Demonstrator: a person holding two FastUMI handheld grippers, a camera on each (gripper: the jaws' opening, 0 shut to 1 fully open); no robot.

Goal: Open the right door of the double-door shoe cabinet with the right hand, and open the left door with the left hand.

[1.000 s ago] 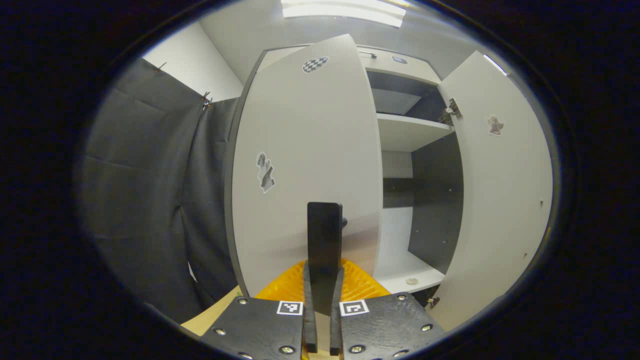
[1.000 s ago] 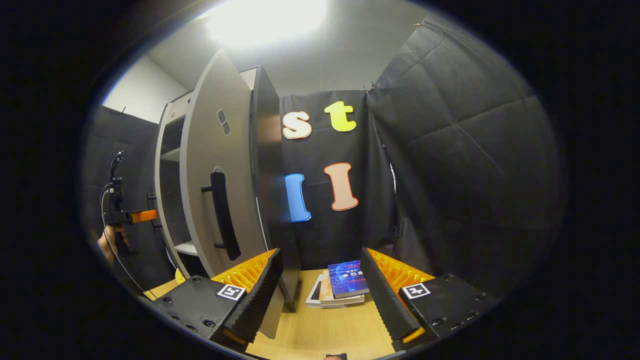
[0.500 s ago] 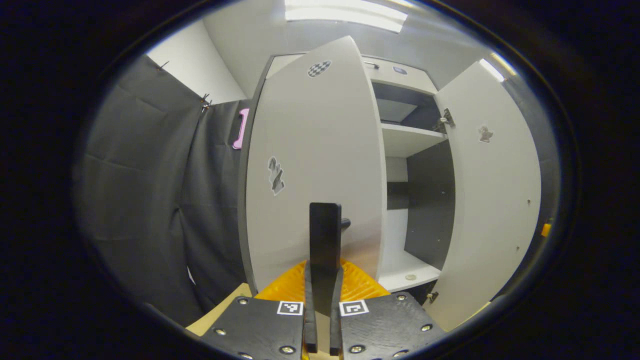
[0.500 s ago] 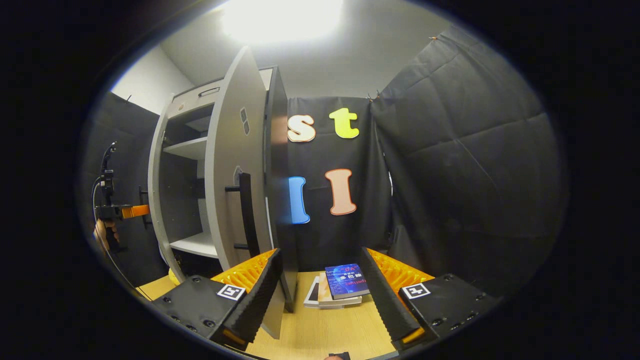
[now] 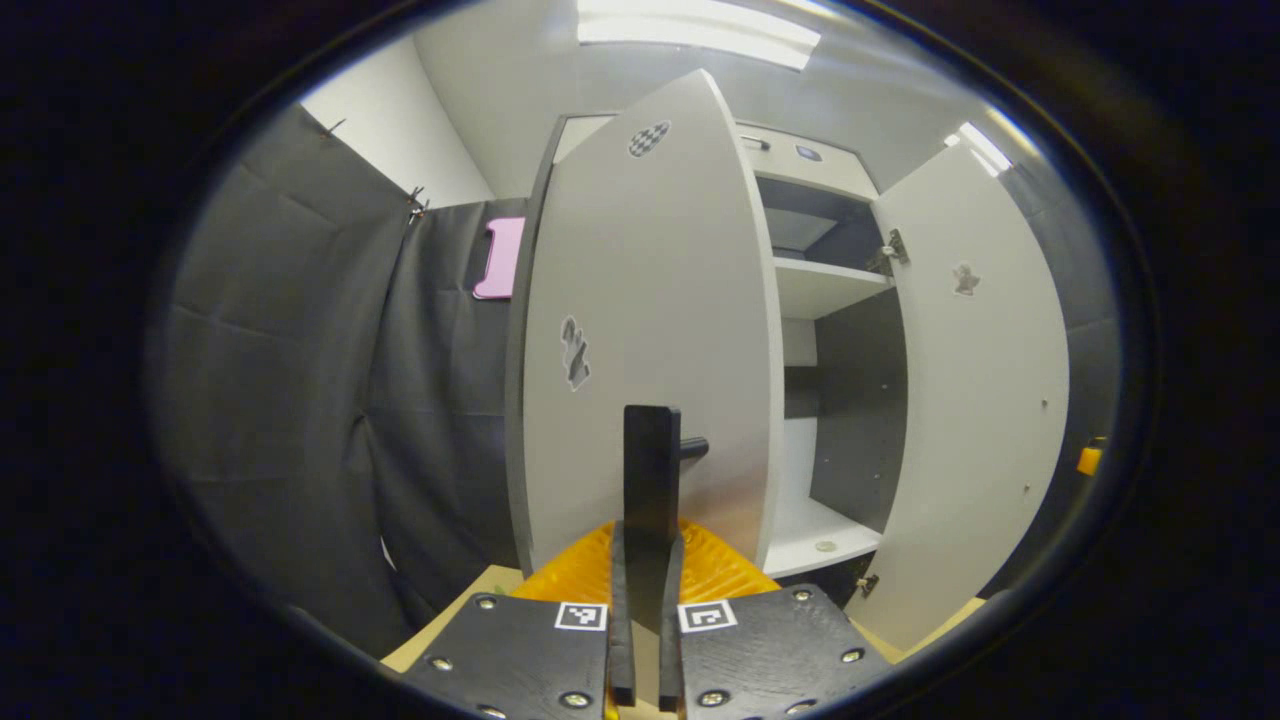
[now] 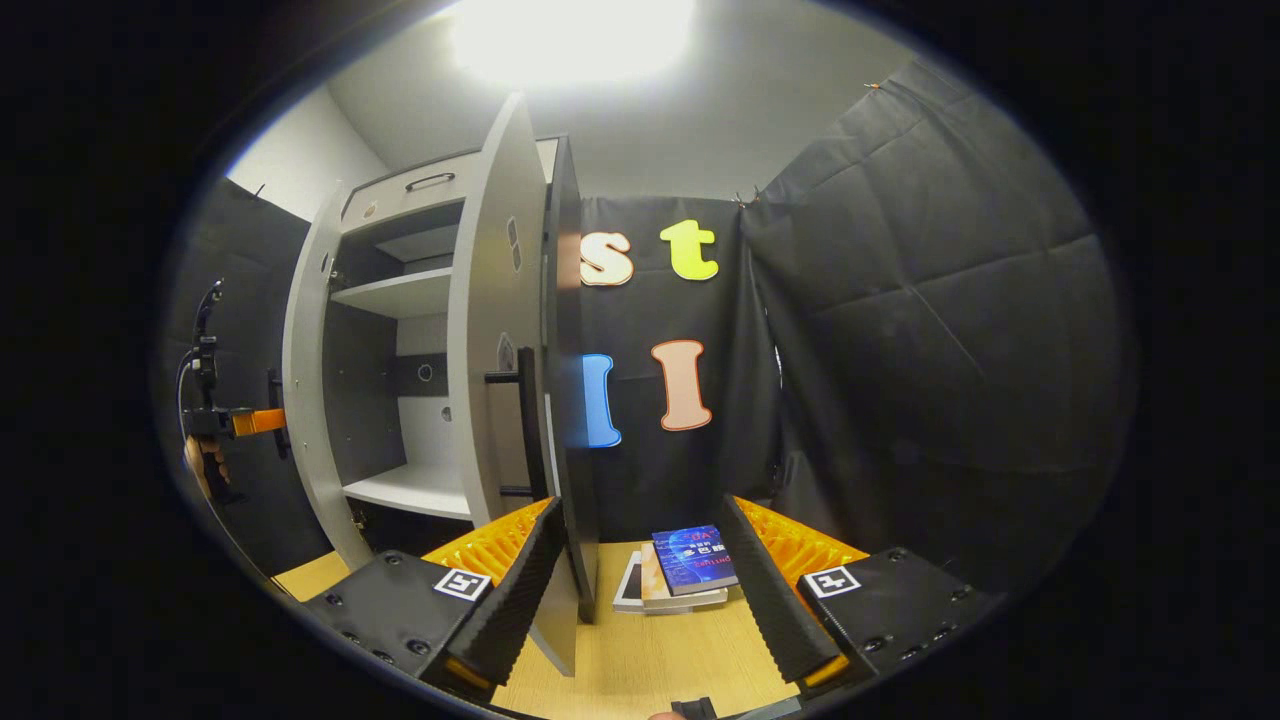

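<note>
1. In the left gripper view, the left tongs (image 5: pixel 645 600) are pinched tight on the black bar handle (image 5: pixel 651 470) of the left door (image 5: pixel 650 300); both fingers press its sides and the bar stands upright between them.
2. That door hangs partly swung out from the shoe cabinet (image 5: pixel 810 290), with a grey sticker (image 5: pixel 574 352) on its face and a checkered sticker (image 5: pixel 649 138) near its top.
3. The right door (image 5: pixel 975 400) stands wide open on its hinge (image 5: pixel 888 250), showing the white shelves (image 5: pixel 825 285) inside.
4. In the right gripper view, the right tongs (image 6: pixel 640 590) are spread wide and hold nothing; the lower edge of the right door (image 6: pixel 495 330) sits just beside the left finger (image 6: pixel 510 590).
5. The right door's black handle (image 6: pixel 525 420) is apart from these tongs.
6. A stack of books (image 6: pixel 680 570) lies on the wooden bench (image 6: pixel 650 660) between the fingers, farther off.
7. Far left in this view, a hand (image 6: pixel 205 465) holds the left tongs (image 6: pixel 262 420) at the left door's handle (image 6: pixel 275 412).
</note>
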